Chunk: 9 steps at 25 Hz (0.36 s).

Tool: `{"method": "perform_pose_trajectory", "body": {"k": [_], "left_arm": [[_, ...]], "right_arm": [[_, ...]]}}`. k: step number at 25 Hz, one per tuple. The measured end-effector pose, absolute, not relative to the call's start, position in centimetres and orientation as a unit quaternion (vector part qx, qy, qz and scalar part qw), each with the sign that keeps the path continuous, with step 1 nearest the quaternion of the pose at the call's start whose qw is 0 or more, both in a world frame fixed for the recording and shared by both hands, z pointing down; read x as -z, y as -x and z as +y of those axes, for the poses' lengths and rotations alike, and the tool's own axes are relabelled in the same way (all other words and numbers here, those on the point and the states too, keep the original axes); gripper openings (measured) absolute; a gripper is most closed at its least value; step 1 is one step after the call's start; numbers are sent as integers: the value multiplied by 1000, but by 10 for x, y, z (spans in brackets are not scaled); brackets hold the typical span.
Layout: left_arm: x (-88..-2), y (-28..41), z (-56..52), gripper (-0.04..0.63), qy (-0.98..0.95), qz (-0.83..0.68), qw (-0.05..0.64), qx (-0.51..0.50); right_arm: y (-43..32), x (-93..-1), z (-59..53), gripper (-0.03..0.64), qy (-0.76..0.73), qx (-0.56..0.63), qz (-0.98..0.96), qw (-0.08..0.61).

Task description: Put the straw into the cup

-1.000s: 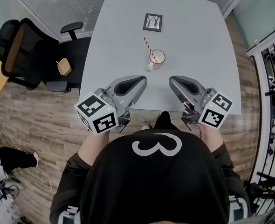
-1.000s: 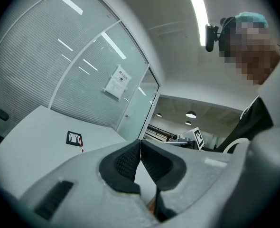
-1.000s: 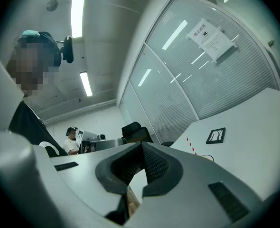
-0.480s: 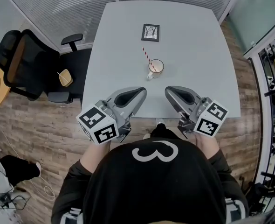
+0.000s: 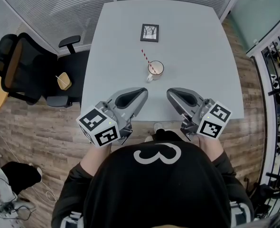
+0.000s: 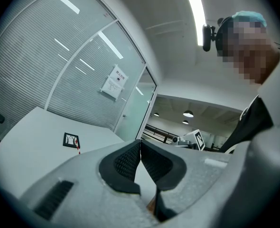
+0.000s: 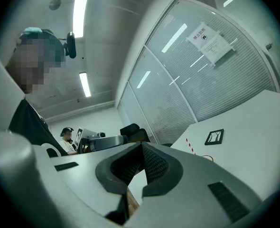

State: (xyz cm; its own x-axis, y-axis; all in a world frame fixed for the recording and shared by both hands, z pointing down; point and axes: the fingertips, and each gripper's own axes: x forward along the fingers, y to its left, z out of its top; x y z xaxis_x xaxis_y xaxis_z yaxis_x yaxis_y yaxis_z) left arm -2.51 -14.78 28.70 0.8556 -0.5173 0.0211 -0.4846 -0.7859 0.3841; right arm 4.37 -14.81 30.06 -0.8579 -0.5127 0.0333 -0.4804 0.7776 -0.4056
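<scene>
Red-and-white striped straw [image 5: 145, 58] leans inside small round white cup [image 5: 156, 69] on pale grey table [image 5: 201, 42]. We hold left gripper [image 5: 144, 92] and right gripper [image 5: 170, 93] near table edge, jaws pressed together, nothing in them. Job looks done; no next move needed.

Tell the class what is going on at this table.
A person holds a gripper in each hand at the near edge of a white table. The left gripper and right gripper are both shut and empty. Further out, the striped straw stands tilted in the cup, so the job looks done. A small framed picture lies beyond it.
</scene>
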Motion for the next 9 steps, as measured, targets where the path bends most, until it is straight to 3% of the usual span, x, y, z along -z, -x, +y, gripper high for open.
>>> {"method": "perform_pose_trajectory", "body": {"k": [9], "left_arm": [[-282,19,-156,18,-947,-262,180,38]], "right_arm": [[-45,-296,-156,14,258,197,945,36]]}}
